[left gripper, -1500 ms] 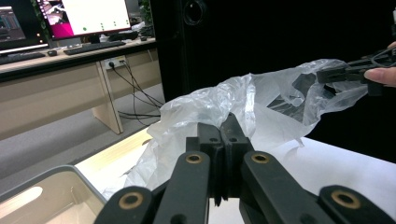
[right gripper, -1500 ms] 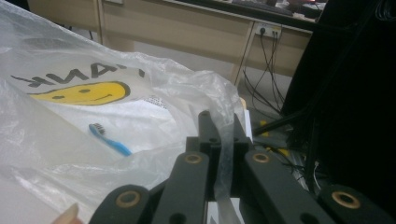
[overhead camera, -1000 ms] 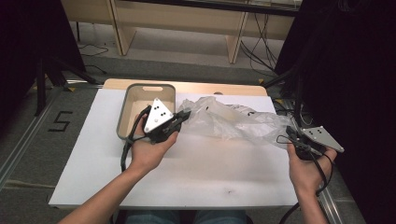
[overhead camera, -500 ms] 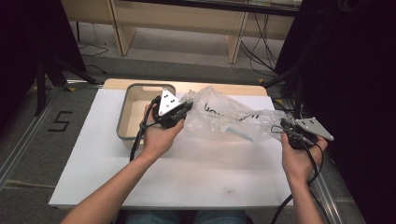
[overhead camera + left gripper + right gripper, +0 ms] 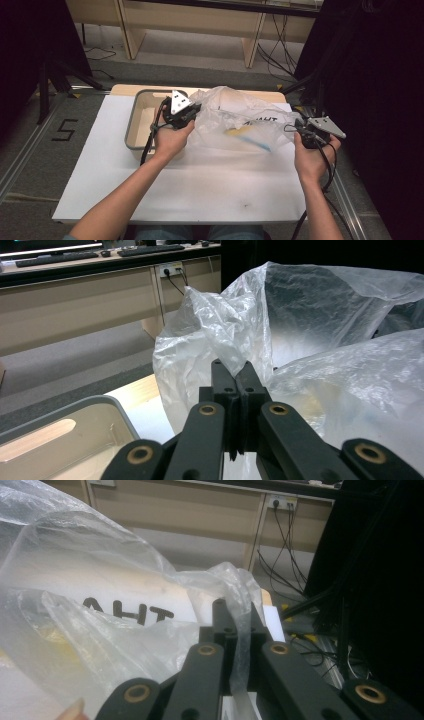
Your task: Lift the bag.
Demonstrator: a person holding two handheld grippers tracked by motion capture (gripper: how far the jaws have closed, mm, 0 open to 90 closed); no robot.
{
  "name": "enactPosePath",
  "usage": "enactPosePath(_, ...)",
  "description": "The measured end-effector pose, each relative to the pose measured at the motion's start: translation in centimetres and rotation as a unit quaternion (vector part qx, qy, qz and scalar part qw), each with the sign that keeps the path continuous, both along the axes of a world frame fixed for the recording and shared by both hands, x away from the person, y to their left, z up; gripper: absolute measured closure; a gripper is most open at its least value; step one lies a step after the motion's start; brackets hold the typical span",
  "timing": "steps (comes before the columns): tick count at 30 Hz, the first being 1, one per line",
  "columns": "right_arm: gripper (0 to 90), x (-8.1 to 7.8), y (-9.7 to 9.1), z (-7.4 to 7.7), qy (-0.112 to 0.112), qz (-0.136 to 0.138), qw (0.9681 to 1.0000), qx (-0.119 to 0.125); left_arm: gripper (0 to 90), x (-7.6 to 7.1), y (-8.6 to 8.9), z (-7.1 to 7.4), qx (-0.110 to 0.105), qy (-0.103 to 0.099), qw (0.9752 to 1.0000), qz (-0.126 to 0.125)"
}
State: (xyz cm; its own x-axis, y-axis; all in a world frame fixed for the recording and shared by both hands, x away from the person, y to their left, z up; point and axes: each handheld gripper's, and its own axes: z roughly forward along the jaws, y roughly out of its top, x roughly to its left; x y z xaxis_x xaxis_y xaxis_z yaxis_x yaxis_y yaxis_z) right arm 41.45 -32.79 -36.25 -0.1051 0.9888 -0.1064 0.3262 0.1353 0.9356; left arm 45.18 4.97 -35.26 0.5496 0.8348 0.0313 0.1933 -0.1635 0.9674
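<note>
My left tool [image 5: 192, 111] is clamped on the left edge of the clear plastic bag [image 5: 240, 127]; my right tool [image 5: 301, 131] pinches a strip of its right edge. The bag hangs stretched between them above the white tabletop [image 5: 210, 182], its left end just beside the grey bin [image 5: 135, 125].

A grey tub [image 5: 131, 135] with a pale inside sits at the left back of the white tabletop [image 5: 200, 190]. Beyond stand wooden desks [image 5: 200, 20], with cables [image 5: 277, 50] on the floor.
</note>
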Motion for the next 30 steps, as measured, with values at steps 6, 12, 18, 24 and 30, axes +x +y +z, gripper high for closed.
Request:
enactPosePath(6,90.0,0.7,0.1,-0.1,0.000,-0.002,1.0000,0.004,89.7,0.6,0.2,-0.3,0.005,0.007,0.9999,0.007)
enactPosePath(12,90.0,1.6,-0.1,-0.5,0.005,-0.002,1.0000,0.006,89.7,1.3,0.2,-0.7,0.006,0.014,0.9998,0.015)
enactPosePath(18,89.6,2.0,-0.2,-0.7,0.008,0.005,0.9999,0.008,89.7,2.0,0.5,-1.1,0.013,0.024,0.9993,0.025)
enactPosePath(24,81.3,2.0,-0.1,-0.6,0.008,0.020,0.9997,0.013,89.7,2.3,0.6,-1.4,0.012,0.029,0.9991,0.030)
enactPosePath(30,56.8,1.3,-0.3,0.3,-0.004,0.043,0.9987,0.027,89.7,2.7,0.6,-1.6,0.012,0.034,0.9987,0.036)
